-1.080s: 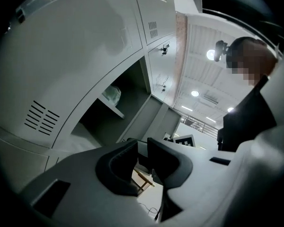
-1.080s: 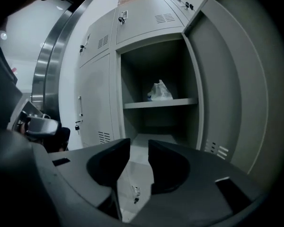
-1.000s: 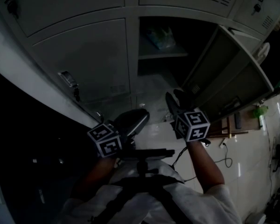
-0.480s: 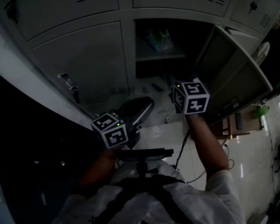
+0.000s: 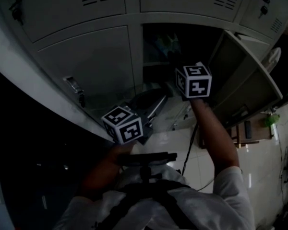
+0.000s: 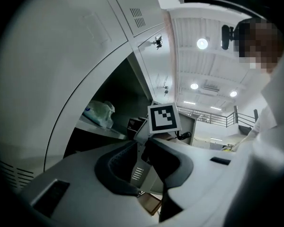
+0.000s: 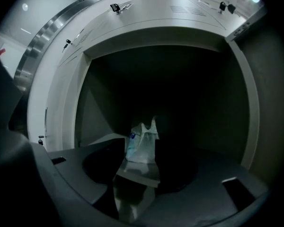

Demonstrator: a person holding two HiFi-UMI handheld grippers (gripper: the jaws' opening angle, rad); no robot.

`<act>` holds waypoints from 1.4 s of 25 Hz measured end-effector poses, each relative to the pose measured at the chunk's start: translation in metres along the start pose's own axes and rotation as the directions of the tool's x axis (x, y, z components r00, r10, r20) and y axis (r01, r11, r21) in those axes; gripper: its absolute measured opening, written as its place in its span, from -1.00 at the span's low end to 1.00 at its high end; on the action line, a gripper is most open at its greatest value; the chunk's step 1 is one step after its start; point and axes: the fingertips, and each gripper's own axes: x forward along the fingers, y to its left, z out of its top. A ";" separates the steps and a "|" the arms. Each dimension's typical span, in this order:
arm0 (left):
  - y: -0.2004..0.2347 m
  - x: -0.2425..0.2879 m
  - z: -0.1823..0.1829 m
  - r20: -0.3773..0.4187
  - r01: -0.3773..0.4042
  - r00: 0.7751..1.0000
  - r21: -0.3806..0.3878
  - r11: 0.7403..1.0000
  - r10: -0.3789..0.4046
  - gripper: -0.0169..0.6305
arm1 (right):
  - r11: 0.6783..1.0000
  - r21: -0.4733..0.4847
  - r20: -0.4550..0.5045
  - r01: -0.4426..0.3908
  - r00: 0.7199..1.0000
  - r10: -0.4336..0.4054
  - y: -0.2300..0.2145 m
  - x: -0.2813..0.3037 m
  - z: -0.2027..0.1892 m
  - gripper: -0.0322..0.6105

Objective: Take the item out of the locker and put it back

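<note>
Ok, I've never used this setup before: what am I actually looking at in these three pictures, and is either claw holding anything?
No robot here: a person holds a two-jaw gripper in each hand. The head view looks down from a camera on their head at both grippers before grey lockers. The other two views ride on the grippers and look along their jaws. The right gripper points into the open locker, where a plastic bag sits on a shelf. Its jaws are opening; the bag shows between them but farther in, not gripped. The left gripper hangs lower, jaws apart, empty.
</note>
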 end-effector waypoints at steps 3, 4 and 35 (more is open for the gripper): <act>0.002 0.010 0.006 -0.003 -0.009 1.000 0.021 1.000 0.009 -0.75 | 1.000 -0.016 -0.009 0.002 1.000 -0.002 -0.004 0.015 0.009 -0.19; 0.002 0.012 0.008 -0.003 -0.011 1.000 0.026 1.000 0.011 -0.75 | 1.000 -0.020 -0.015 0.007 1.000 -0.008 -0.007 0.020 0.010 -0.13; 0.012 0.019 0.013 0.000 -0.065 0.998 0.036 0.997 0.065 -0.75 | 0.993 -0.099 -0.103 -0.060 0.993 0.049 0.000 0.073 0.018 -0.70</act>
